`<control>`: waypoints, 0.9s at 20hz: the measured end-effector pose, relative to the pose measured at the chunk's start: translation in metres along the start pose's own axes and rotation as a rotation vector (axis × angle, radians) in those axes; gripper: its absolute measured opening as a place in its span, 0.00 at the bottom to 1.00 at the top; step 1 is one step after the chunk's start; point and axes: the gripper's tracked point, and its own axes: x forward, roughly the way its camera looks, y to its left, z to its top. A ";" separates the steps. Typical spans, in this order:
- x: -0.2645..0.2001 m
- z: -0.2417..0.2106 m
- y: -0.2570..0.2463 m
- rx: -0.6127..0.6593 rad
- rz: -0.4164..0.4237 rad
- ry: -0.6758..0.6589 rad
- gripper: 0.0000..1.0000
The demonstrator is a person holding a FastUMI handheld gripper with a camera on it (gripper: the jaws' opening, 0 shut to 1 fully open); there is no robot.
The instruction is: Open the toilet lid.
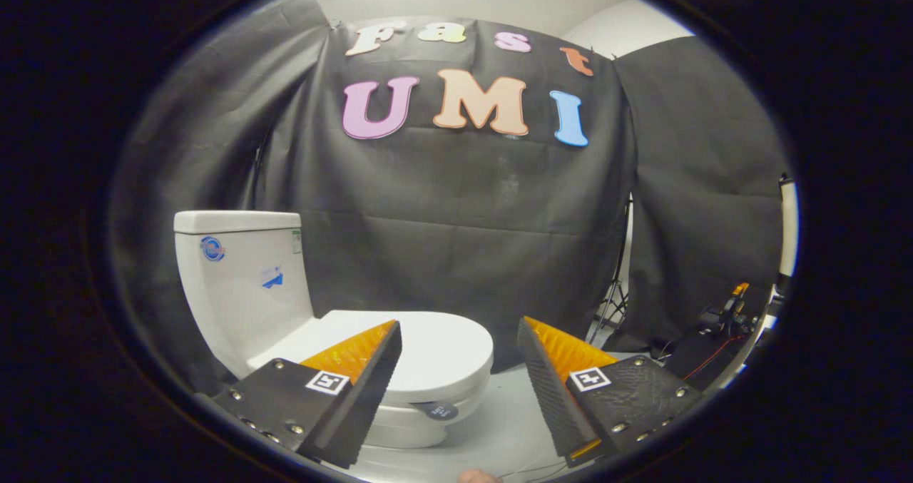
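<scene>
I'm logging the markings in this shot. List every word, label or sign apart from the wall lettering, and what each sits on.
Round blue sticker on the tank: too small to read.
Blue-and-white sticker on the tank: too blurred to read.
Small strip label on the tank's edge: unreadable.
Dark tag under the closed lid: pale print, unreadable.
Square coded markers on both fingers of the open claw: patterns, no words.

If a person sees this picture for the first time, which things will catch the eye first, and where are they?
The glossy white ceramic toilet stands out against the black cloth wall, with its white oval lid lying closed just beyond the fingers. Nearest the camera, the black tool with orange-backed fingers is open, holding nothing. A tripod stand and cables sit farther off beside the cloth.
</scene>
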 end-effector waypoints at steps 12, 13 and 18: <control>0.037 -0.064 -0.011 0.147 -0.007 0.175 0.97; 0.042 -0.077 -0.011 0.184 -0.008 0.210 0.97; 0.064 -0.188 -0.018 0.291 -0.036 0.514 1.00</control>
